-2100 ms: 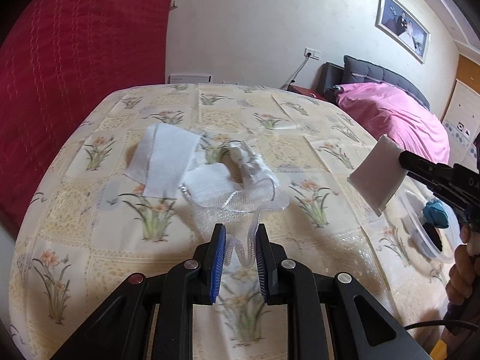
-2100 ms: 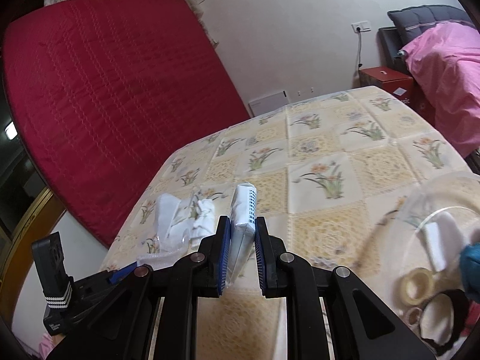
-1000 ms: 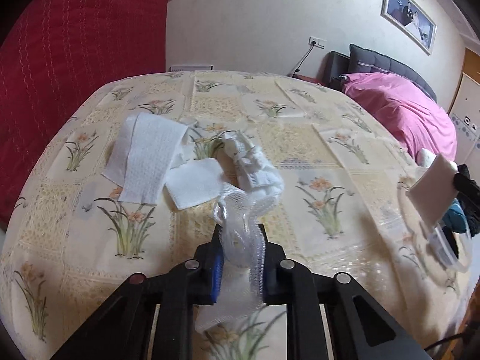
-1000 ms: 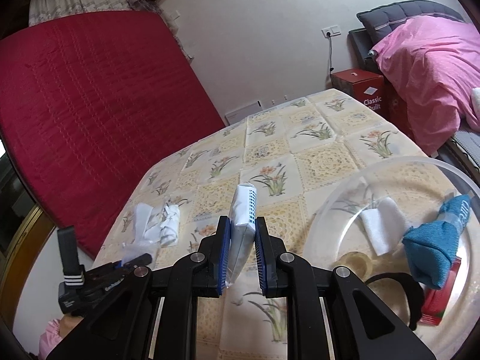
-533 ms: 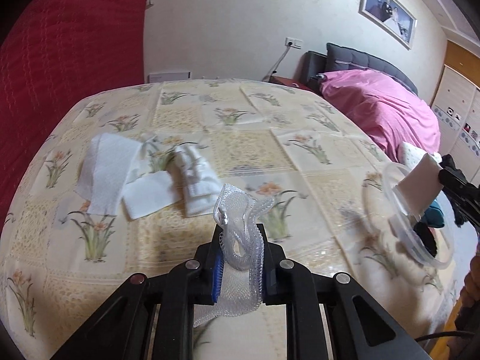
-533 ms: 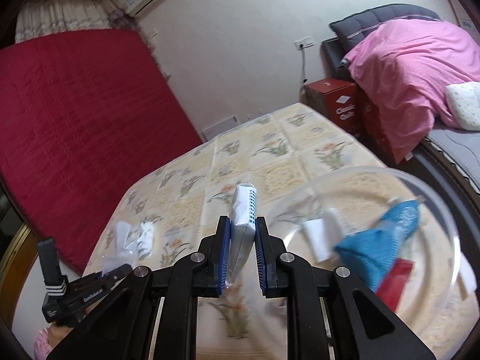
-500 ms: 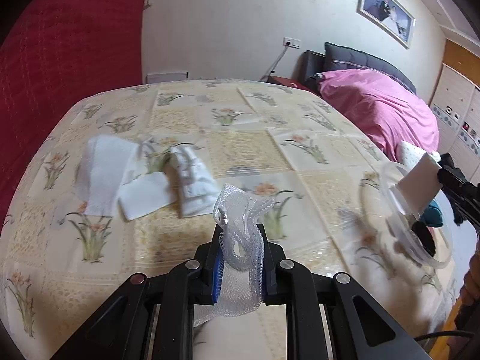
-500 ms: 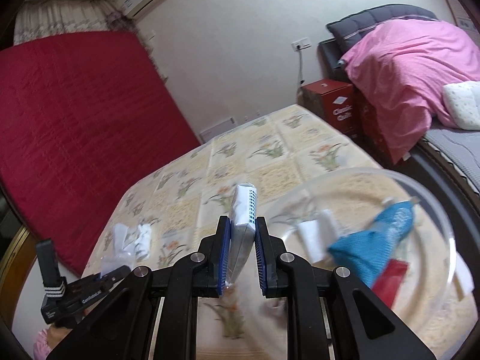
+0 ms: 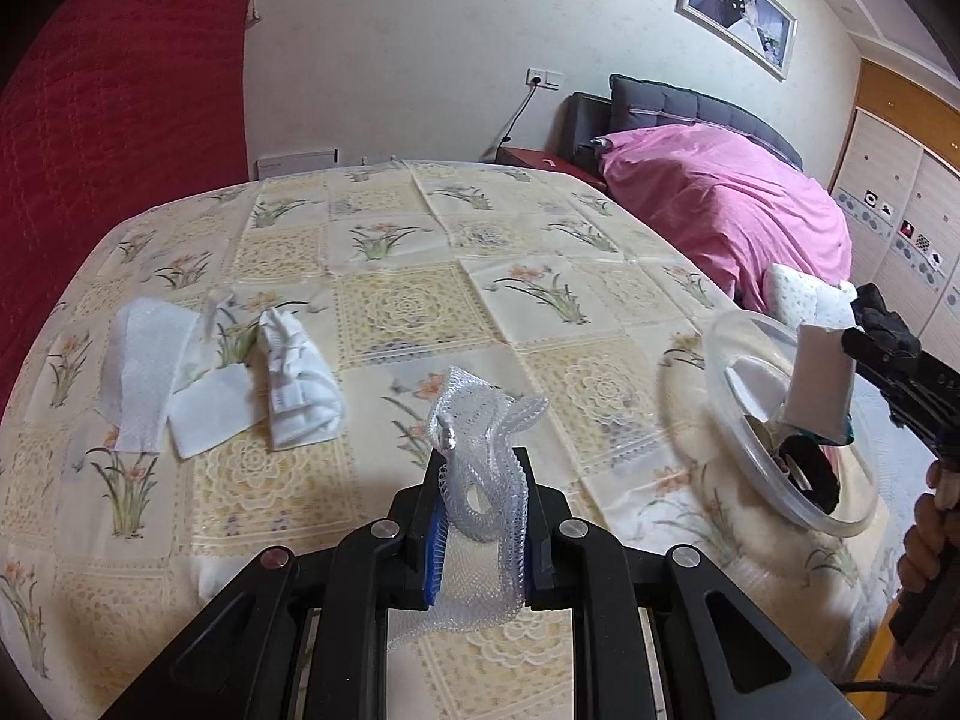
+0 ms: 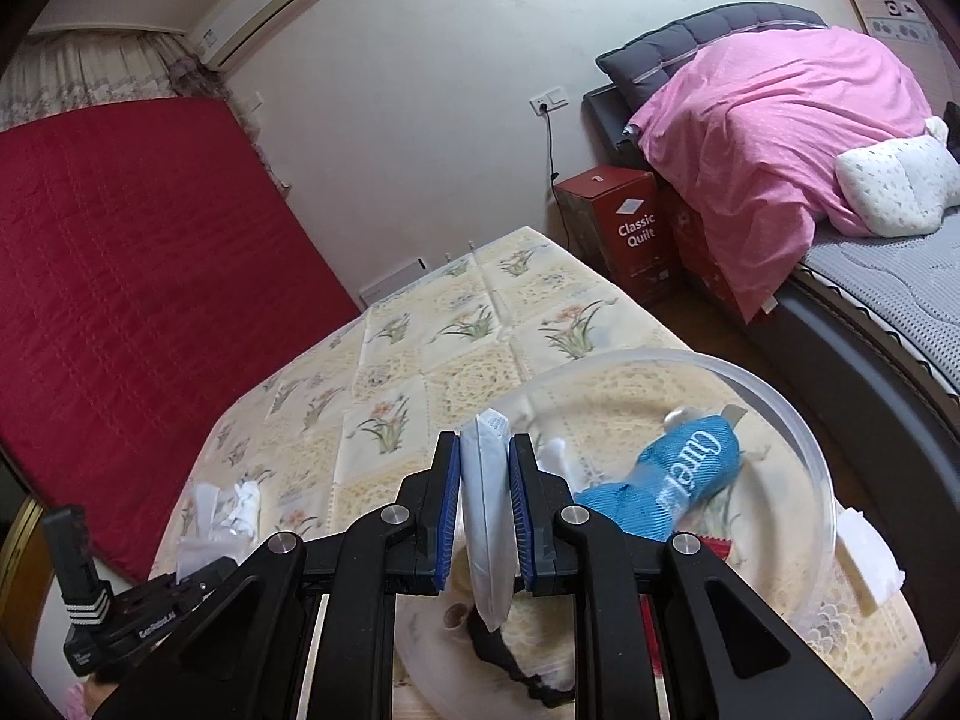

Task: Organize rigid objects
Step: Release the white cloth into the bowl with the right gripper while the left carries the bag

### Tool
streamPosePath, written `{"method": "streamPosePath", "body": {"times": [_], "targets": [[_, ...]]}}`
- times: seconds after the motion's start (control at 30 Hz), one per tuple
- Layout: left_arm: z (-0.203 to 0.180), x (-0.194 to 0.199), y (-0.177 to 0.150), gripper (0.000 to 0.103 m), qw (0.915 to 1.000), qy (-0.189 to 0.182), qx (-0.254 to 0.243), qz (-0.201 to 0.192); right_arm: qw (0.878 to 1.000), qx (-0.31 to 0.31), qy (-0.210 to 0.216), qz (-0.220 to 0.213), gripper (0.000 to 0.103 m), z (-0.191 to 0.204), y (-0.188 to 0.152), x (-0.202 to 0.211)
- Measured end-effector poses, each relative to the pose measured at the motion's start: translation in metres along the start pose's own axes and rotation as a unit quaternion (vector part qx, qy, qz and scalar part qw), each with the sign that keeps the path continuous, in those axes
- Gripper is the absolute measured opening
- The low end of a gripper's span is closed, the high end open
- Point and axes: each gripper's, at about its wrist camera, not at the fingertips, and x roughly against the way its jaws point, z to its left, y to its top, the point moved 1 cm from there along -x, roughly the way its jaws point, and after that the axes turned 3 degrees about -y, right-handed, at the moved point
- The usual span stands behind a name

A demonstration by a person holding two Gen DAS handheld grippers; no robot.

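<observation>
Clamping clear mesh in left hand-held gripper, right hand-held gripper pinching white packet

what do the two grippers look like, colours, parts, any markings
Both the left gripper and right gripper are matte black, with angular linkage arms, silver pivot screws and ribbed blue pads. In the right view, the left gripper's body bears small white lettering and white stripes.
</observation>
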Motion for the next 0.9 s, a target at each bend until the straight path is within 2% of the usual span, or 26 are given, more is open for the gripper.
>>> {"method": "streamPosePath", "body": {"times": [0.23, 0.5, 0.7, 0.9], "targets": [[-0.013, -0.003, 0.002, 0.019, 0.9999, -0.008, -0.01, 0.001, 1.0, 0.007, -0.02, -0.007, 0.018, -0.006, -0.001, 0.0], [-0.041, -0.006, 0.011, 0.019, 0.9989, -0.036, -0.032, -0.002, 0.999, 0.022, -0.04, -0.022, 0.019, -0.008, -0.002, 0.009], [-0.067, -0.013, 0.02, 0.019, 0.9967, -0.066, -0.046, 0.0, 0.998, 0.023, -0.052, -0.031, 0.034, -0.014, -0.003, 0.015], [-0.093, -0.02, 0.025, 0.019, 0.9935, -0.094, -0.064, 0.003, 0.997, 0.006, -0.061, -0.039, 0.035, -0.027, 0.0, 0.021]]}}
